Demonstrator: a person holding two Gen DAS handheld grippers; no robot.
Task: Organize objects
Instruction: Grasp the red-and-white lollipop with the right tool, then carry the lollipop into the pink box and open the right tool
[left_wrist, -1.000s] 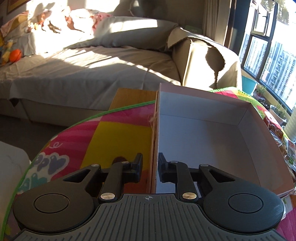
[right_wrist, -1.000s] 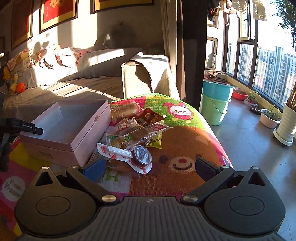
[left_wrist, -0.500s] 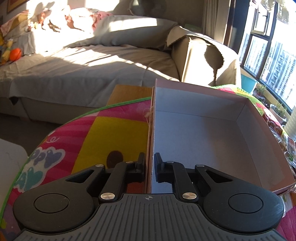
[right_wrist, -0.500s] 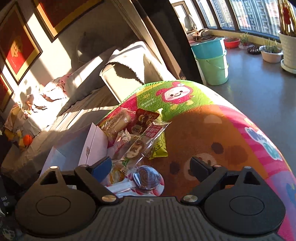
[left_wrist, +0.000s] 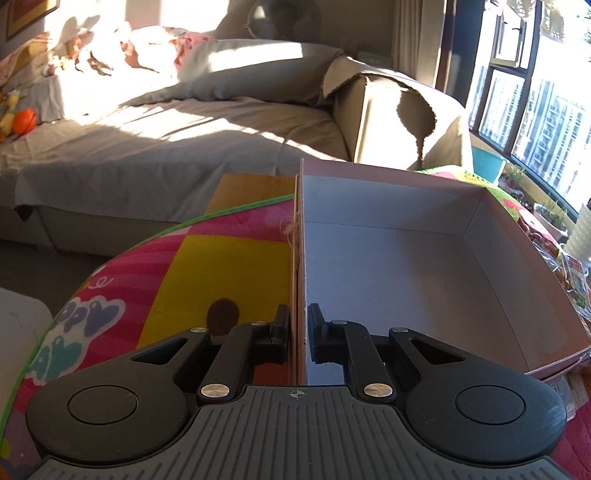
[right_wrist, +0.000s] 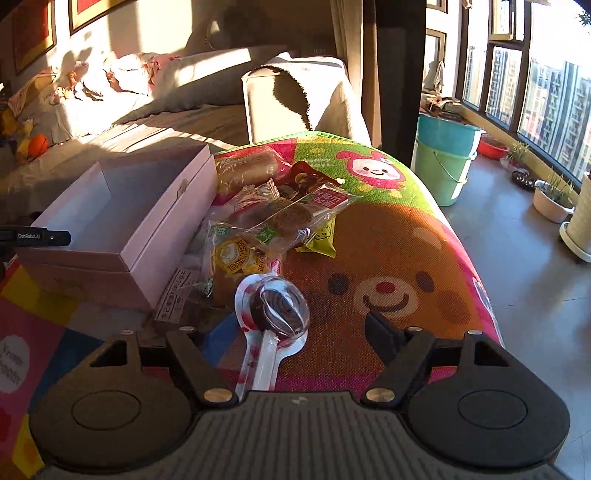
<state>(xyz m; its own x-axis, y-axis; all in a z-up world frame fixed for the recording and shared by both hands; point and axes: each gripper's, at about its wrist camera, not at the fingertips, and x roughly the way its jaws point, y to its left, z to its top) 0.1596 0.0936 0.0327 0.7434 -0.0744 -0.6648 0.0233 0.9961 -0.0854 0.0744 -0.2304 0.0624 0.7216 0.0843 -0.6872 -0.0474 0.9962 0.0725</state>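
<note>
Left wrist view: the left claw (left_wrist: 297, 332) pinches the pink box (left_wrist: 406, 258) by its near wall. The right claw (right_wrist: 295, 332) – jaws just narrowing, nothing gripped – straddles a wrapped lollipop (right_wrist: 277, 306), seemingly untouched, beside the snack pile (right_wrist: 273, 210) on the desk (right_wrist: 388, 266).

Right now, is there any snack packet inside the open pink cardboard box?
No, the pink cardboard box shows only its bare white floor, and the snack packets lie outside it on the colourful mat.
</note>
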